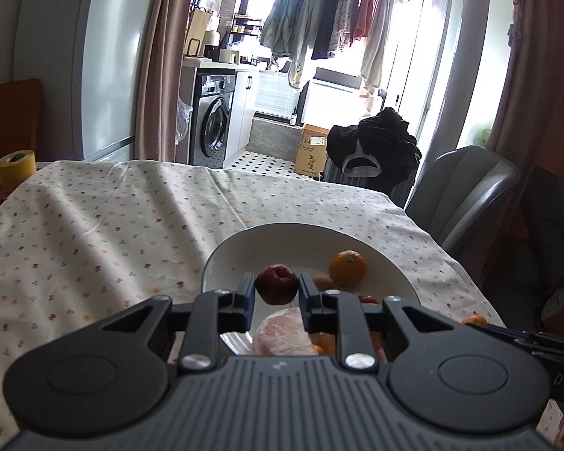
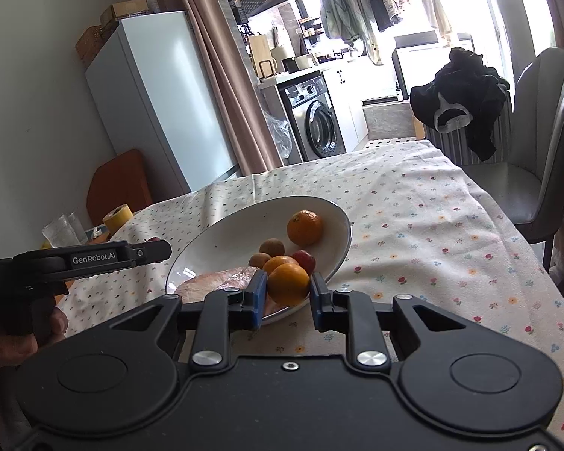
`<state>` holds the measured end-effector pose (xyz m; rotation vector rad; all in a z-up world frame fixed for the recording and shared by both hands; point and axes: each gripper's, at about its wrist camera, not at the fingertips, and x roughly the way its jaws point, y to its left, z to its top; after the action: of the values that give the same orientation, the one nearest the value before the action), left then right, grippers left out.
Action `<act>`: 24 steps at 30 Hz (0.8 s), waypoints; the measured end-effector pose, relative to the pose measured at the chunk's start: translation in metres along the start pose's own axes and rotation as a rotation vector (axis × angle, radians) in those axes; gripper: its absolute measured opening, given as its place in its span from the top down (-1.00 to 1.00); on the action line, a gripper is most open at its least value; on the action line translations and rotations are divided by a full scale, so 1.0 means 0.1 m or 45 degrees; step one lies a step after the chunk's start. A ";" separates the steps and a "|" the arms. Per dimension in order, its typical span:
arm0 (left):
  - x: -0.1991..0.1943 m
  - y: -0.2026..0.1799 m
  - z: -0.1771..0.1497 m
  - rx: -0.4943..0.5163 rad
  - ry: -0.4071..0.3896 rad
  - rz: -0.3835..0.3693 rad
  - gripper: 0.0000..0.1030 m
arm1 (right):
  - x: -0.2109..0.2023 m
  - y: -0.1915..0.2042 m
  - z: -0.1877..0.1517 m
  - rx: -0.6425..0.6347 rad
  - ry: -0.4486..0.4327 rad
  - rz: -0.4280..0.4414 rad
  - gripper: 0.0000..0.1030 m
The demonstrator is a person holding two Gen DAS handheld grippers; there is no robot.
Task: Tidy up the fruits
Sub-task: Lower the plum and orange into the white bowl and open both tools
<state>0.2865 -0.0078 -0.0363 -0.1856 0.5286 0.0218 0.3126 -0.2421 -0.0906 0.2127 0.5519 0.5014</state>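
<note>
A white bowl (image 1: 282, 236) sits on the flowered tablecloth and holds an orange (image 1: 346, 267), a kiwi (image 1: 322, 282) and a wrapped pink fruit (image 1: 282, 332). My left gripper (image 1: 277, 285) is shut on a dark red apple (image 1: 276, 283) and holds it above the bowl. In the right wrist view the bowl (image 2: 240, 225) holds an orange (image 2: 304, 226), two kiwis (image 2: 271, 247), a small red fruit (image 2: 304, 260), another orange (image 2: 280, 262) and the wrapped fruit (image 2: 222, 278). My right gripper (image 2: 286, 287) is shut on an orange (image 2: 287, 283) over the bowl's near rim. The left gripper (image 2: 161, 250) shows at the left.
A yellow tape roll (image 1: 17, 169) and clear glasses (image 2: 64, 229) stand at the table's left end. A grey chair (image 1: 466, 191) stands at the right edge, with dark clothes (image 1: 376, 146) on a rack behind. The tablecloth (image 1: 112, 225) lies wrinkled to the left.
</note>
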 end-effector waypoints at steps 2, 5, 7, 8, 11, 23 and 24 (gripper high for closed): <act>0.03 -0.04 0.02 0.005 -0.003 -0.010 0.56 | -0.01 -0.02 0.02 -0.002 -0.006 -0.008 0.56; 0.06 -0.09 0.06 0.007 -0.002 -0.020 0.56 | -0.01 -0.05 0.05 -0.003 -0.013 -0.019 0.56; 0.08 -0.10 0.09 0.001 0.003 -0.028 0.51 | -0.02 -0.06 0.07 -0.002 -0.016 -0.024 0.56; 0.09 -0.10 0.10 -0.004 0.003 -0.031 0.42 | -0.01 -0.07 0.07 -0.002 -0.017 -0.026 0.56; 0.06 -0.08 0.10 -0.007 -0.005 -0.045 0.29 | -0.01 -0.07 0.09 -0.006 -0.019 -0.033 0.56; -0.10 0.19 0.07 -0.049 -0.009 -0.005 0.19 | 0.10 -0.04 0.23 -0.033 -0.043 -0.050 0.56; -0.12 0.21 0.06 -0.054 -0.007 -0.001 0.19 | 0.11 -0.03 0.24 -0.036 -0.047 -0.052 0.56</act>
<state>0.2779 0.0145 -0.0290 -0.2270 0.5229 0.0328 0.3354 -0.2402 -0.0766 0.1828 0.5123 0.4646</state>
